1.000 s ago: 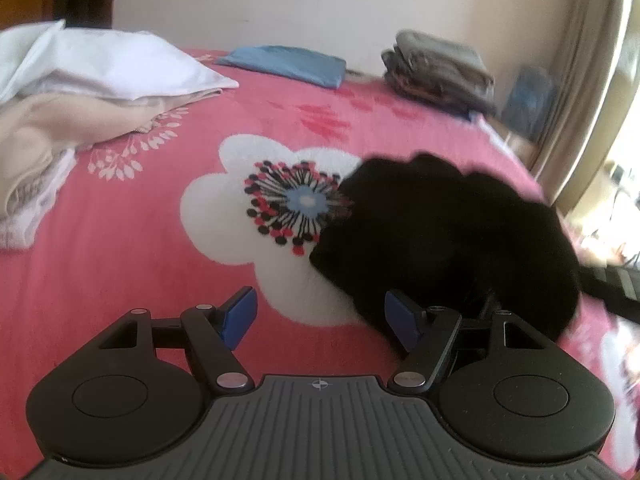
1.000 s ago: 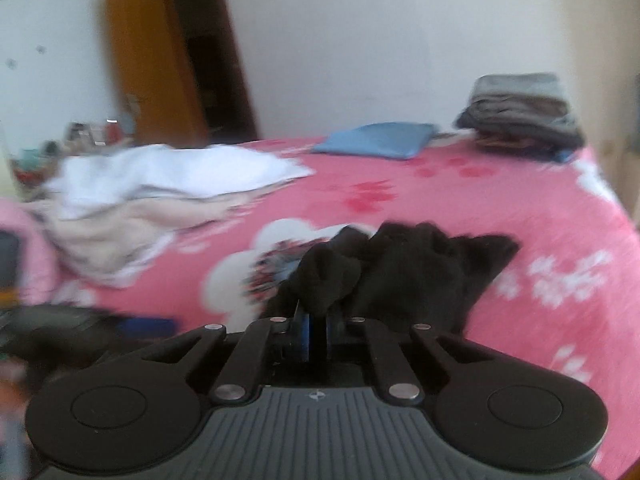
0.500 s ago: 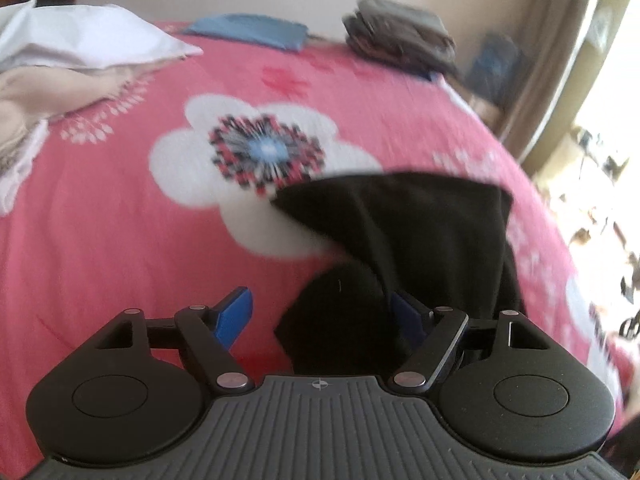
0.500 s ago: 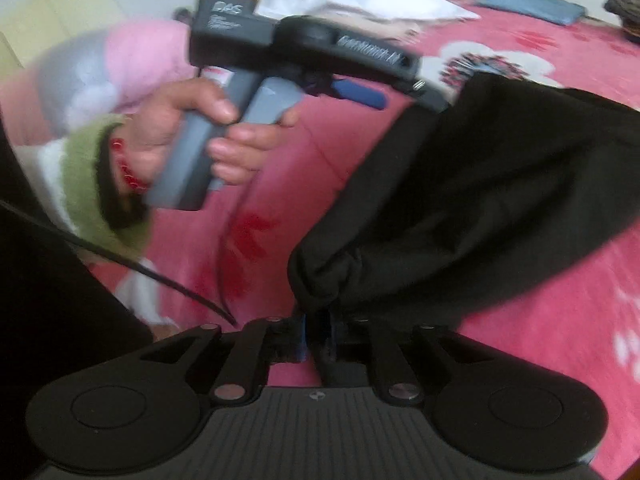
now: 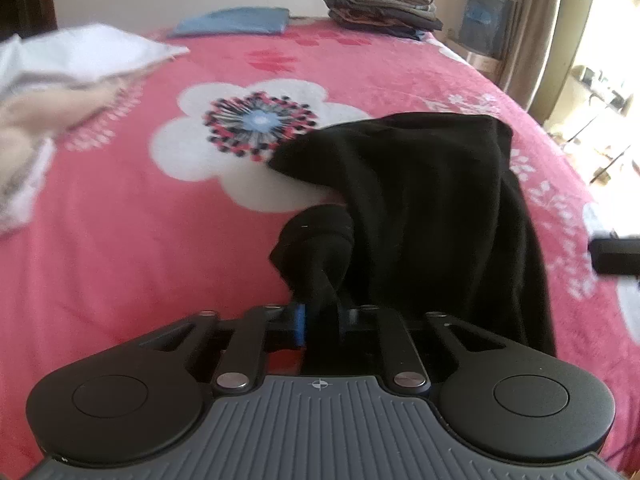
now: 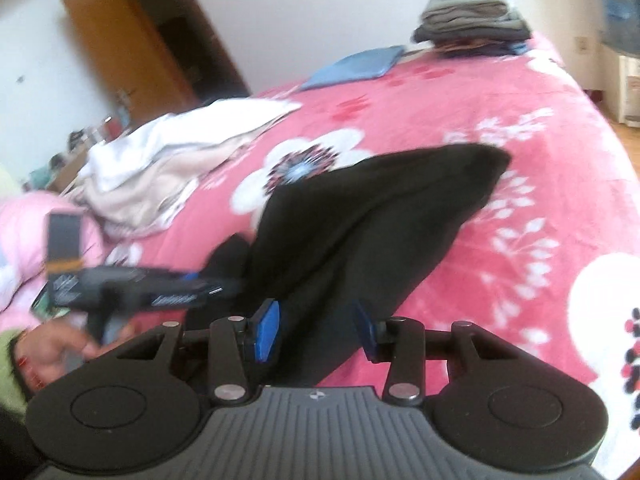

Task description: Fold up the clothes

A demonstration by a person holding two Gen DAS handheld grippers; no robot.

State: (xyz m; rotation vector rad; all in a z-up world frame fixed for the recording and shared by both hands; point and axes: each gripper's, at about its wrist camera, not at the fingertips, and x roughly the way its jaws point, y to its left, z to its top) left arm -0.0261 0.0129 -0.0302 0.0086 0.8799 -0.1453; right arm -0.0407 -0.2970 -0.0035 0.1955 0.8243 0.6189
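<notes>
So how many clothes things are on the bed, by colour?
Black: 1, the black garment, pinched in the left tool
Blue: 1, the flat blue piece at the far edge
White and cream: 1 loose heap; pieces too blurred to count
Grey and brown: 1 folded stack; layers too small to count
Total: 4 groups on the pink blanket
</notes>
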